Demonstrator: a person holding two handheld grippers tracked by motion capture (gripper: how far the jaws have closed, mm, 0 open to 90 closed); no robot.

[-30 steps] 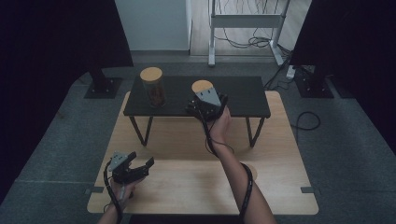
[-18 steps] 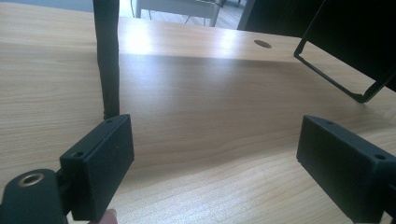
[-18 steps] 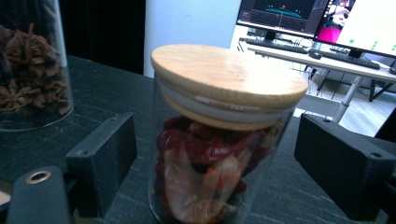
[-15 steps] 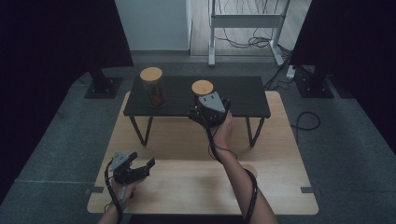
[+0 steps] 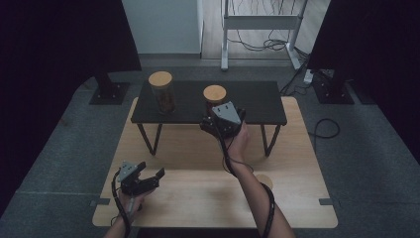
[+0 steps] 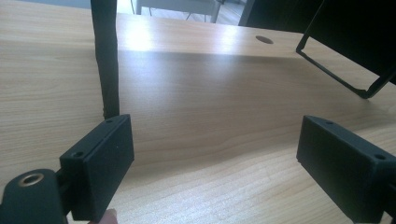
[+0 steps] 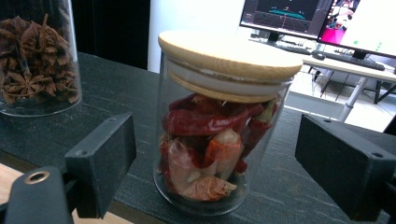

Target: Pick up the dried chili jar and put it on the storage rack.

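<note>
The right gripper has drawn back a little from the shelf toward the person since the earlier frame, and its jaws have just been opening; the chili jar stands between them untouched, with clear gaps on both sides. Nearest the person, the left gripper hovers low over the tabletop, its fingers wide apart with nothing between them, only bare wood ahead and a thin black leg of the shelf beside them. Farther out, the right hand holds its gripper at the front edge of the black shelf, pointing at the chili jar, which stands upright on the shelf with its wooden lid on, near the shelf's middle. Its fingers flank the lower half of the glass without pressing on it. Beyond and to the left on the same shelf stands the anise jar, well apart from the first. My reading is that the chili jar has been set down or released on the shelf, and the gripper is freeing itself; a clean straight retreat would avoid nudging the glass.
</note>
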